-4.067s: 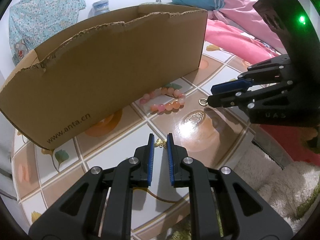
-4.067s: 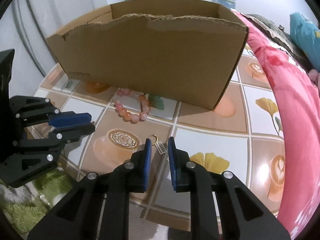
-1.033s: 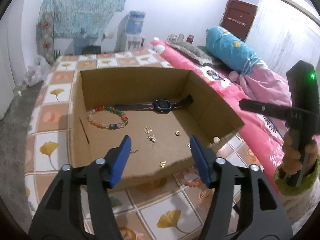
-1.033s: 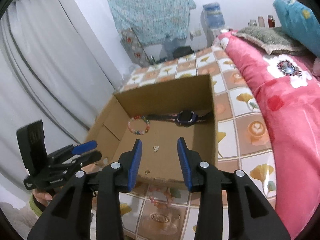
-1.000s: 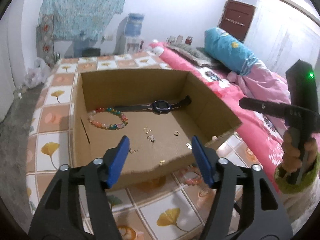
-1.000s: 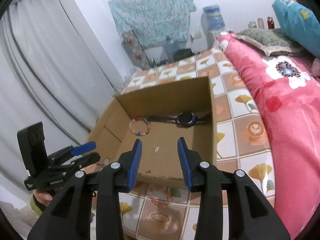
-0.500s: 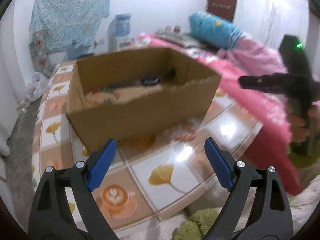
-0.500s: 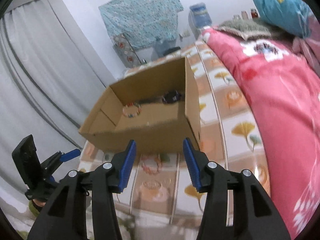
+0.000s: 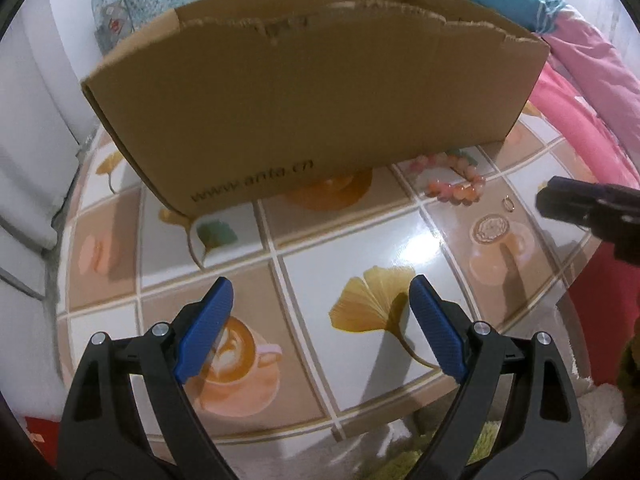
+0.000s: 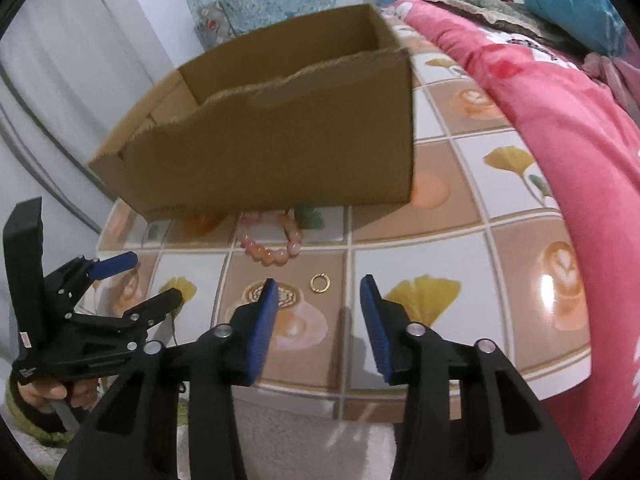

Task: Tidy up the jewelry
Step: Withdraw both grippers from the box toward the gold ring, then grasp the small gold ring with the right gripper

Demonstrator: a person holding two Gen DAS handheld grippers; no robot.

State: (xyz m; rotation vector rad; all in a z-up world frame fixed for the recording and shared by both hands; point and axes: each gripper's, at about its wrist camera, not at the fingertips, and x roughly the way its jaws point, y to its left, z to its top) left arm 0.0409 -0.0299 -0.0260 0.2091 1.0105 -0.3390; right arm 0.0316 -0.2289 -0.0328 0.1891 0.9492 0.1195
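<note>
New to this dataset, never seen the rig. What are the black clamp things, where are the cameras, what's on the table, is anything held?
No robot: a person holds a two-finger black gripper with blue pads in each hand, with a fisheye camera on each looking along its fingers. The left wrist view shows the left gripper; the right wrist view shows the right gripper. Both are open and hold nothing. On the tiled table stands a brown cardboard box. In front of it lie a pink bead bracelet and a small gold ring, the ring just ahead of the right gripper.

tiled tabletop [image 9: 304, 248] | pink bedding [image 10: 560, 112] | blue pillow [image 10: 568, 4]
</note>
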